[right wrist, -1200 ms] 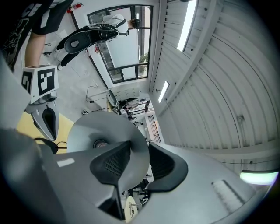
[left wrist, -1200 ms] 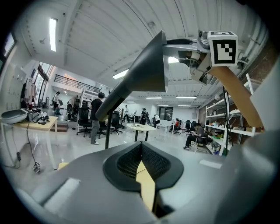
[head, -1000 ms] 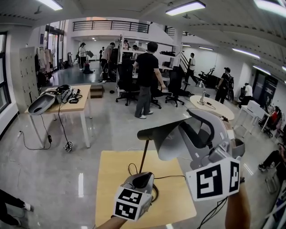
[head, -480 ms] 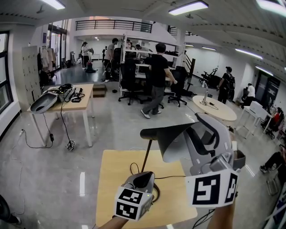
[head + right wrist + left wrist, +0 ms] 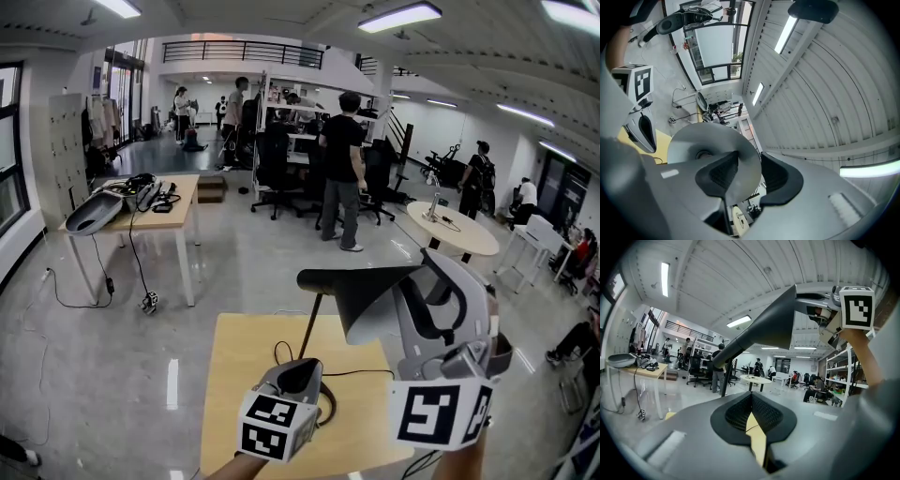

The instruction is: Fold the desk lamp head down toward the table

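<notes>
Clearly the lamp shade [image 5: 361,295] is a smooth, matt dark cone. It sits just right of centre in the head view, raised above the table [image 5: 234,375], with its wide mouth turned right and its narrow end pointing left. From the right gripper view its inside [image 5: 712,145] reads as a pale grey dish with a small round socket at the middle.

The right gripper [image 5: 424,298] is rounded grey plastic with ribbed black pads. Its jaws are clamped on the shade's thin rim [image 5: 747,171], one pad inside the cone and one outside.

A thin dark stem [image 5: 311,323] slants down from the shade to the lower centre, where the left gripper [image 5: 300,377] sits low over the flat yellow wooden tabletop. Its jaws are pressed together at the tips [image 5: 751,401] with nothing between them, and only a sliver of yellow table shows through the slit below.

The lamp's foot is covered by that gripper and cannot be made out. A black cord [image 5: 352,372] curls across the table and passes out of sight behind the right gripper.
</notes>
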